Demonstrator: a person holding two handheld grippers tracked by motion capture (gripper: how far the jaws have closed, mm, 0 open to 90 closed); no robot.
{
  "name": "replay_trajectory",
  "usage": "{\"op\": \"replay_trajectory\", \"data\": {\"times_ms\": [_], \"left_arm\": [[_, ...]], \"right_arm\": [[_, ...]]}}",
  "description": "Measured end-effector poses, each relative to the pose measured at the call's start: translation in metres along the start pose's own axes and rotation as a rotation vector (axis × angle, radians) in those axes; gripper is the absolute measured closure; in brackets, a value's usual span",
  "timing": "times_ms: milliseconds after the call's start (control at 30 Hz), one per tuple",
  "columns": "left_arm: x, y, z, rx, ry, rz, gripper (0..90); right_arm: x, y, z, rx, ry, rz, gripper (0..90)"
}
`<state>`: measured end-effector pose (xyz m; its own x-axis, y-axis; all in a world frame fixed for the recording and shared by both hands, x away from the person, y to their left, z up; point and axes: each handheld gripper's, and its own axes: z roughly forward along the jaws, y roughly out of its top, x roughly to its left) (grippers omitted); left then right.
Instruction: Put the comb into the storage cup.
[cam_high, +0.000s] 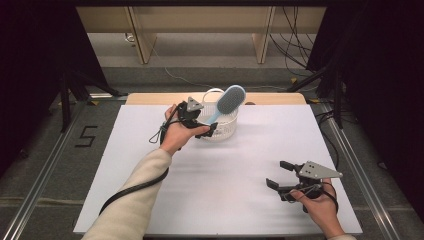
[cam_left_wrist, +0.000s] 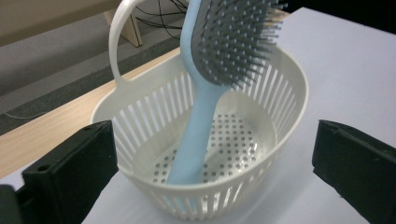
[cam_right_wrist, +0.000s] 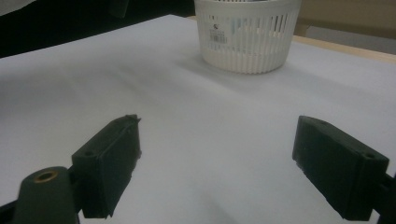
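At the far middle of the white table sheet stands one round white slatted plastic basket holding one light-blue paddle hairbrush, tilted. Beside it, the left gripper gapes wide, empty; its view reveals grey bristles and a perforated basket floor. Near right, the right gripper is spread wide, holding nothing. Grey floor and cables lie beyond.
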<state>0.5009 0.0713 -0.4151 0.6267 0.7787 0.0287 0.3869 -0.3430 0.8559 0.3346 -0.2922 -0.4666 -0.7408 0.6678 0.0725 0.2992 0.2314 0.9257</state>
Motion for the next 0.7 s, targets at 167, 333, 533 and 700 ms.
{"op": "replay_trajectory", "data": {"times_ms": [167,333,533,700], "left_arm": [[0.002,-0.008,-0.008,-0.006,0.015,0.001,0.0],[0.003,-0.011,-0.016,-0.017,0.006,-0.006,0.0],[0.005,-0.014,-0.023,-0.021,0.003,-0.019,0.1],[0.008,-0.021,-0.029,-0.021,-0.002,-0.039,0.1]], "right_arm": [[0.000,0.000,0.000,0.000,-0.002,0.001,15.9],[0.000,0.000,0.000,0.001,-0.002,0.002,15.9],[-0.001,0.000,0.000,0.000,-0.007,0.003,15.9],[-0.001,0.000,0.000,-0.001,-0.007,0.005,15.9]]}}
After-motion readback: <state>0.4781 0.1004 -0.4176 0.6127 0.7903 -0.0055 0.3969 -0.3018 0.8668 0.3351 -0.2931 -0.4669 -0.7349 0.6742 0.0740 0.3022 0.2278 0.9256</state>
